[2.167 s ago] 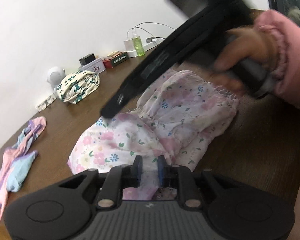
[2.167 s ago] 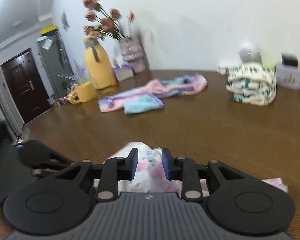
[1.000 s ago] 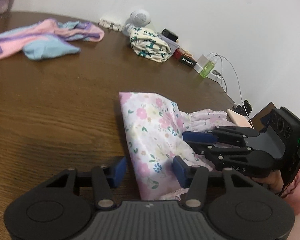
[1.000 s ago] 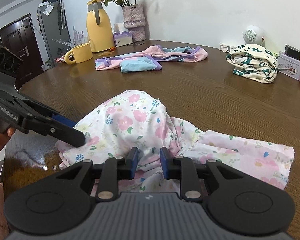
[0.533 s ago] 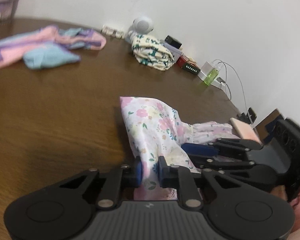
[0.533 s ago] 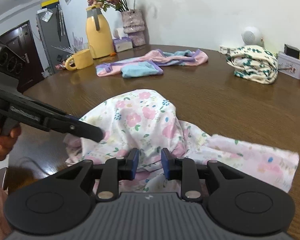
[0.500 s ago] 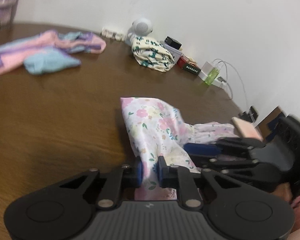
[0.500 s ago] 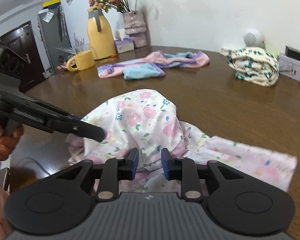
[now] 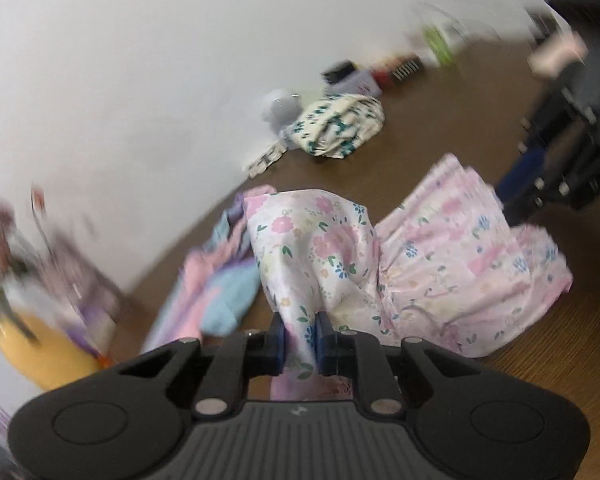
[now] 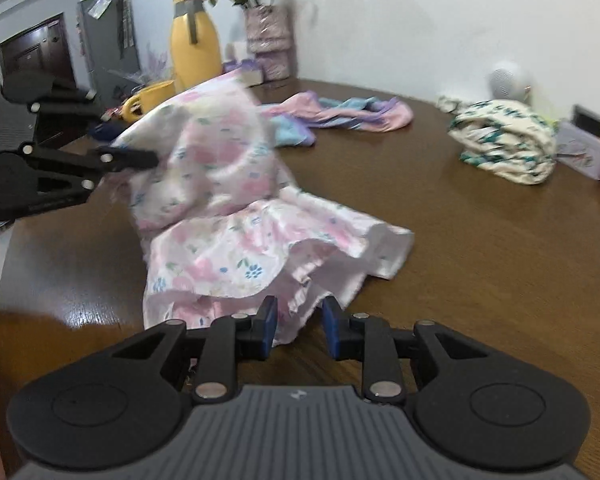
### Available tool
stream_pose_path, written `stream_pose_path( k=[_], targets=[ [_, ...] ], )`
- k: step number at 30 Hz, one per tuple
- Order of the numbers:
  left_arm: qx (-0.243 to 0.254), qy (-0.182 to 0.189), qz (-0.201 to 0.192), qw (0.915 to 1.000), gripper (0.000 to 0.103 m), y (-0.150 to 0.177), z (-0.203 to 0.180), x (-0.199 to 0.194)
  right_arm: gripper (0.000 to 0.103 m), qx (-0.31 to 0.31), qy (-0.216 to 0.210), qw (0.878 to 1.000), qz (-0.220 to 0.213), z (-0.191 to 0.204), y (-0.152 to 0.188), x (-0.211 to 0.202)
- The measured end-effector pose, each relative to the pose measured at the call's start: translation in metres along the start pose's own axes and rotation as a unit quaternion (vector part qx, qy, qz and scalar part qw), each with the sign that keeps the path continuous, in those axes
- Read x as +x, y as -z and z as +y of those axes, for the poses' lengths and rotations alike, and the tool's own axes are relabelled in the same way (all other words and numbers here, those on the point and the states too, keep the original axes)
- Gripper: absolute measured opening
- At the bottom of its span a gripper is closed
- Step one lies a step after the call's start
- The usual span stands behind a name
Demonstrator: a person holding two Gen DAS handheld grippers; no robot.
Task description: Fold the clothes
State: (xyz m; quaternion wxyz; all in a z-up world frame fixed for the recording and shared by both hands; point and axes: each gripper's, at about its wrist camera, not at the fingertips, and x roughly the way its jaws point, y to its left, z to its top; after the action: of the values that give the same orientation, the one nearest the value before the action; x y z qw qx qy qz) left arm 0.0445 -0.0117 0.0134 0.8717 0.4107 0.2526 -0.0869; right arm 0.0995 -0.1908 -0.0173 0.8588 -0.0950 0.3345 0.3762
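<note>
A pink floral garment [image 10: 236, 216] lies bunched on the brown wooden table [image 10: 480, 264]. My left gripper [image 10: 152, 159] is shut on one end and holds that part raised above the table. In the left wrist view the cloth [image 9: 340, 248] is pinched between the blue pads of the left gripper [image 9: 300, 336] and drapes away from them. My right gripper [image 10: 299, 326] is low at the near edge, with the garment's hem caught between its narrowly spaced pads. The right gripper [image 9: 540, 176] is also a dark blur beside the garment's far edge.
A pink and blue garment [image 10: 340, 114] lies further back. A folded green-patterned cloth [image 10: 504, 144] sits at the right, near a white round device [image 10: 506, 80] and a tin box [image 10: 584, 148]. A yellow jug [image 10: 194, 40], a mug [image 10: 152, 94] and a flower vase [image 10: 268, 40] stand at the back left.
The left gripper closed on the garment's edge, then lifted it and swung, so that end now hangs raised. The right gripper stays low at the hem.
</note>
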Motion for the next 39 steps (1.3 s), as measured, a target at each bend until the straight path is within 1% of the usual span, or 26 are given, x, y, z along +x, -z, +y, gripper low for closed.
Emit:
stream_pose_path(
  k=[1,3,7,9,13,18,23,25,28,31,32,33,35,37,39],
  targets=[
    [0.033,-0.017,-0.002,0.9993,0.013,-0.005,-0.012,0.001,0.025,-0.001,-0.005,1.000,0.003,0.001,0.000,0.004],
    [0.094,-0.052,-0.006,0.9942,0.014,-0.014,-0.038,0.005,0.025,-0.004,-0.015,1.000,0.002,0.005,0.000,0.006],
    [0.177,-0.088,-0.017,0.9801,0.014,-0.022,-0.081,0.005,0.025,0.001,-0.027,1.000,-0.003,0.006,0.003,0.007],
    [0.208,-0.091,-0.026,0.9736,0.014,-0.023,-0.100,0.003,0.025,0.005,-0.032,0.999,-0.007,0.006,0.004,0.006],
    [0.239,-0.064,-0.037,0.9682,0.016,-0.024,-0.126,-0.007,0.025,0.010,-0.040,0.999,-0.012,0.005,0.006,0.006],
    [0.248,-0.030,-0.042,0.9674,0.016,-0.024,-0.141,-0.015,0.025,0.012,-0.043,0.999,-0.015,0.004,0.006,0.005],
    [0.235,-0.011,-0.036,0.9712,0.017,-0.024,-0.141,-0.014,0.025,0.024,-0.039,0.999,-0.022,-0.002,0.009,-0.006],
    [0.225,-0.004,-0.037,0.9737,0.017,-0.025,-0.139,-0.014,0.025,0.038,-0.031,0.998,-0.036,-0.008,0.012,-0.021],
    [0.221,0.004,-0.042,0.9743,0.019,-0.026,-0.138,-0.017,0.025,0.068,-0.032,0.994,-0.074,-0.018,0.011,-0.048],
    [0.221,0.007,-0.046,0.9741,0.017,-0.027,-0.138,-0.018,0.025,0.054,-0.040,0.993,-0.098,-0.012,-0.005,-0.055],
    [0.219,0.008,-0.046,0.9746,0.018,-0.027,-0.137,-0.019,0.025,0.047,-0.041,0.993,-0.103,-0.010,-0.011,-0.055],
    [0.215,0.009,-0.047,0.9756,0.018,-0.028,-0.135,-0.020,0.025,0.036,-0.040,0.994,-0.097,-0.007,-0.017,-0.046],
    [0.200,0.014,-0.050,0.9784,0.024,-0.028,-0.129,-0.023,0.025,0.021,-0.033,0.996,-0.078,-0.004,-0.026,-0.025],
    [0.182,0.026,-0.054,0.9816,0.032,-0.029,-0.119,-0.028,0.025,0.017,-0.022,0.998,-0.054,-0.007,-0.029,-0.004],
    [0.148,0.048,-0.060,0.9860,0.047,-0.028,-0.102,-0.037,0.025,0.026,-0.017,0.999,-0.032,-0.012,-0.024,0.010]
  ],
)
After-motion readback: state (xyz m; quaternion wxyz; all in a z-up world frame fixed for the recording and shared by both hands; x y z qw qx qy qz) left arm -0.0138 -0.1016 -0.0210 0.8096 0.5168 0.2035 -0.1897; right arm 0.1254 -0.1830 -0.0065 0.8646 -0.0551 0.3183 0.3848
